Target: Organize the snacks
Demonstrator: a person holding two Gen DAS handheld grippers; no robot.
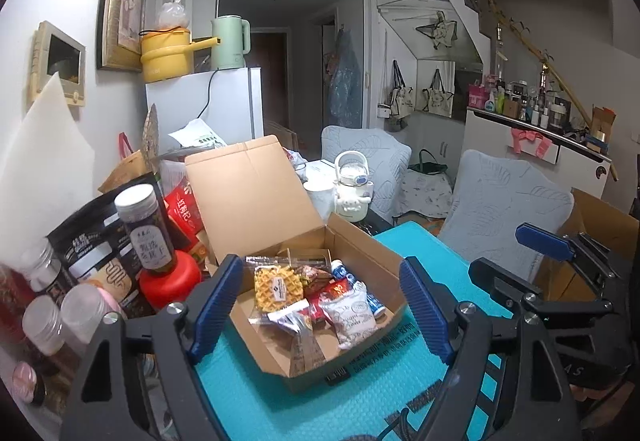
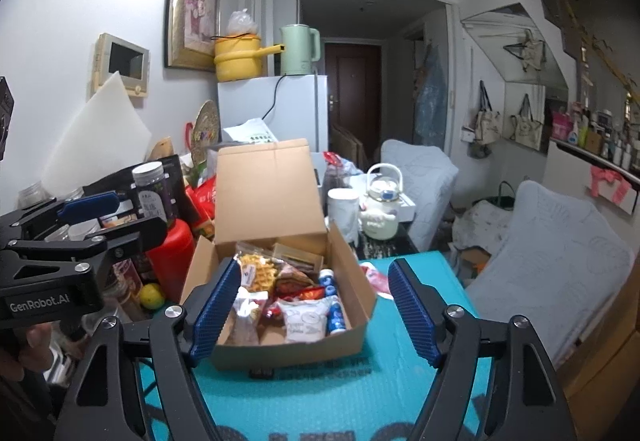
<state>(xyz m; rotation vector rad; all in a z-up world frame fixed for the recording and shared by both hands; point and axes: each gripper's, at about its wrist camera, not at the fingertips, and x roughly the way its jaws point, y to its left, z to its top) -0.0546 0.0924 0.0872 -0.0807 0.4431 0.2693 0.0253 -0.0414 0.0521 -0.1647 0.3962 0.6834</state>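
Now both hand-held grippers — left hand-held gripper [image 1: 320, 309], right hand-held gripper [image 2: 310, 315] — agape above cardboard box [image 1: 360, 253].

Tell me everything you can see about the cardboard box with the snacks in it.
The cardboard box is plain brown corrugated card, shallow, with a hinged lid standing open at the back. It rests on a teal padded mat, a black label on its front edge. Inside lie a wrapped waffle, a white pouch, red packets and blue-and-white tubes, loosely piled. A red jar stands close on its left. Both sets of tongs are open, holding nothing.
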